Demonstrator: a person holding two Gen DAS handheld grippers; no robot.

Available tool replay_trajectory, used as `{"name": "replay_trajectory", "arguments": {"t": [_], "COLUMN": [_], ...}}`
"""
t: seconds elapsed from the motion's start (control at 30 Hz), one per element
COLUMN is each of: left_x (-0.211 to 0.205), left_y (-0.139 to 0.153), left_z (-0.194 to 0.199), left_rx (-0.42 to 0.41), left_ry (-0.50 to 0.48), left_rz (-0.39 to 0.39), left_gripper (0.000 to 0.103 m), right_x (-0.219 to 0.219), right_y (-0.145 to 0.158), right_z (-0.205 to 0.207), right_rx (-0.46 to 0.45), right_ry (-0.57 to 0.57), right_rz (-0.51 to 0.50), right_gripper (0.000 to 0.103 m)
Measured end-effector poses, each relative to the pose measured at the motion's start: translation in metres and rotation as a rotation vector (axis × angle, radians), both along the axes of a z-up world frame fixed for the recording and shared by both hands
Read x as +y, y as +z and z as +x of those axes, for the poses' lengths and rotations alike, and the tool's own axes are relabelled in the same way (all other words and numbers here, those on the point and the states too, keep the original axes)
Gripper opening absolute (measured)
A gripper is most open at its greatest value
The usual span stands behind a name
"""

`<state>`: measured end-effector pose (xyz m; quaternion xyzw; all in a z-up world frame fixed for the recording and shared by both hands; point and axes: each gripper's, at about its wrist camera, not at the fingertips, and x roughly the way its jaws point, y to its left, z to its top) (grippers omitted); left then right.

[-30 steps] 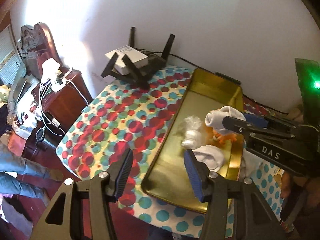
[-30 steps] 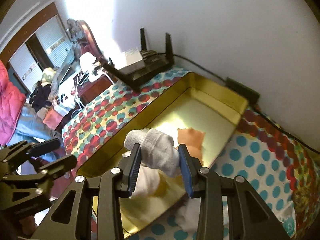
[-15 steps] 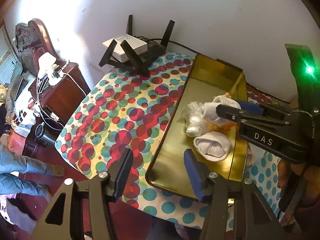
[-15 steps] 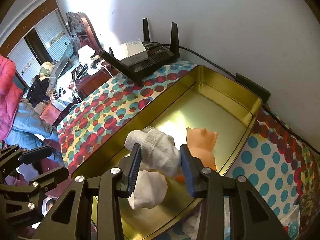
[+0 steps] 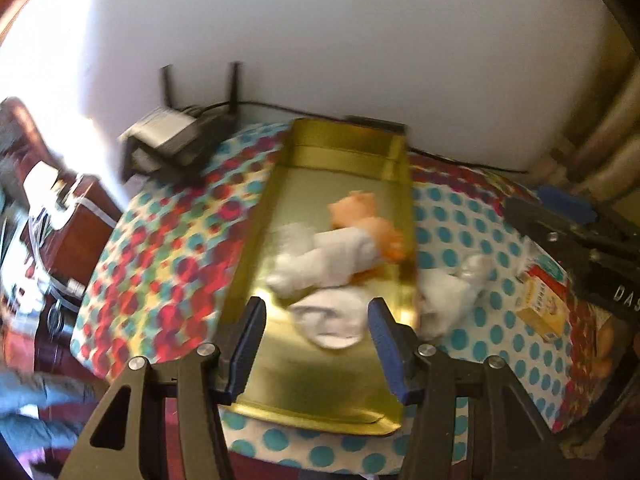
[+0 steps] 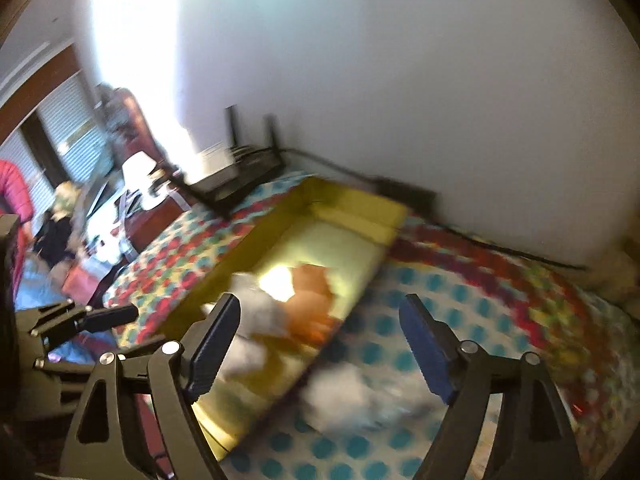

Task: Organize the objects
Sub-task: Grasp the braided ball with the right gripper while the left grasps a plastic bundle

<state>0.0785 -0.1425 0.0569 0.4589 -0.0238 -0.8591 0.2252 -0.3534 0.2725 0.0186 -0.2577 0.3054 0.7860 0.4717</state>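
Roughly, from left edge to right edge:
Side cabinet (image 5: 80, 208): dark wood, beside the table, cables draped over it; blurred.
Router (image 5: 176, 148): black, antennas up, at the table's far left corner against the wall, with a pale box on top.
Tablecloth (image 5: 168, 264): red and teal dots on the left part, teal dots on white to the right of the tray.
Left gripper (image 5: 316, 356): jaws spread wide, nothing between them, hovering over the near end of the tray.
Gold tray (image 5: 344, 152): long metal tray running from the near table edge toward the wall.
Rolled white sock (image 5: 332, 320): in the tray, nearest the left gripper.
Second white sock (image 5: 340, 256): in the tray, lying across the orange toy.
Orange toy (image 5: 354, 210): in the tray against its right wall, head toward the wall.
Loose white cloth (image 5: 452, 292): on the tablecloth just outside the tray's right wall; too blurred to identify further.
Yellow carton (image 5: 544, 308): on the table, right of the cloth.
Right gripper (image 6: 320, 344): released, jaws wide apart and empty, above the tray's right wall and the dotted cloth; this view is heavily motion-blurred.
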Motion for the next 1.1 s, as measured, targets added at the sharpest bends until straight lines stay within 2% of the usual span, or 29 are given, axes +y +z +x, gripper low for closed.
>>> {"name": "replay_trajectory", "arguments": {"t": [0.13, 0.3, 0.43, 0.5, 0.67, 0.93, 1.1], "left_x": [0.022, 0.04, 0.05, 0.055, 0.061, 0.057, 0.057], "left_y": [-0.009, -0.014, -0.018, -0.02, -0.023, -0.028, -0.031], "left_z": [-0.018, -0.033, -0.04, -0.041, -0.041, -0.034, -0.036], "left_rx": [-0.02, -0.019, -0.033, -0.036, -0.044, -0.043, -0.044], "left_ry": [-0.066, -0.087, -0.086, -0.083, -0.049, 0.045, 0.068], "left_rz": [-0.005, -0.005, -0.012, -0.017, -0.033, -0.019, -0.018], "left_gripper": [0.054, 0.054, 0.054, 0.054, 0.054, 0.054, 0.054], "right_x": [-0.01, -0.003, 0.013, 0.02, 0.038, 0.06, 0.066], "right_y": [-0.006, -0.025, -0.046, -0.058, -0.085, -0.113, -0.124], "right_z": [0.068, 0.147, 0.182, 0.188, 0.189, 0.183, 0.18], "right_rx": [-0.052, -0.105, -0.129, -0.148, -0.166, -0.195, -0.22], "right_ry": [-0.152, -0.34, -0.386, -0.375, -0.322, -0.303, -0.282], "right_rz": [-0.012, -0.055, -0.097, -0.112, -0.162, -0.203, -0.217], "right_gripper": [0.08, 0.08, 0.08, 0.079, 0.061, 0.06, 0.053]}}
